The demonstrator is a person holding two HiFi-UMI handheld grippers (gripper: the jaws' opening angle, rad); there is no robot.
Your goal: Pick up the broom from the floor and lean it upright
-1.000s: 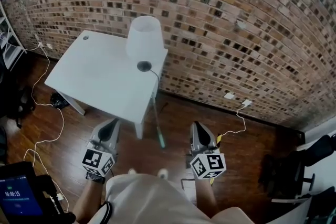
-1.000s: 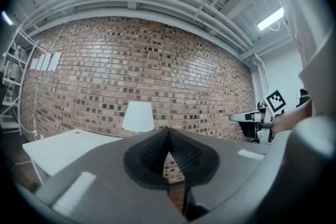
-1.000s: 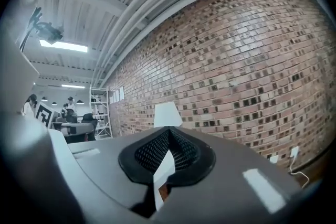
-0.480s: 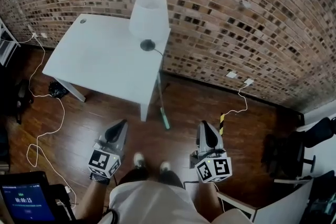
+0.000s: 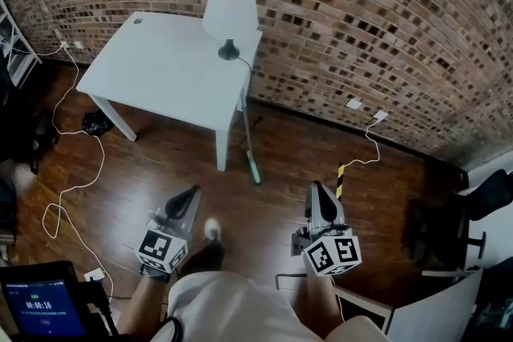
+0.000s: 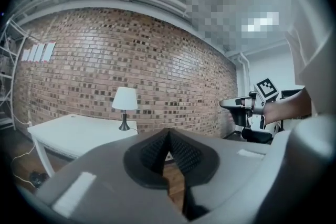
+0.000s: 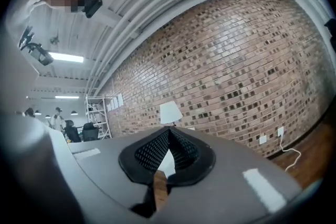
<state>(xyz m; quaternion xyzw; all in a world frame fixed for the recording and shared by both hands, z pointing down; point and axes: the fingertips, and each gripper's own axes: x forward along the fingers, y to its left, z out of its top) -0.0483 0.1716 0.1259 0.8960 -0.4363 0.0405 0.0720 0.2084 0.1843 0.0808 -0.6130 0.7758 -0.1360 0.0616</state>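
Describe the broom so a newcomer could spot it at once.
Start at the white table against the brick wall, with a white-shaded lamp on its right corner. Beside that corner a thin pole slants to the wooden floor: the broom. Its teal end sets it apart from the white table leg beside it.

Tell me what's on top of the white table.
A white-shaded lamp stands near the right wall-side corner of the table; a small dark spot sits near the left one. The shade hides the tabletop behind it.
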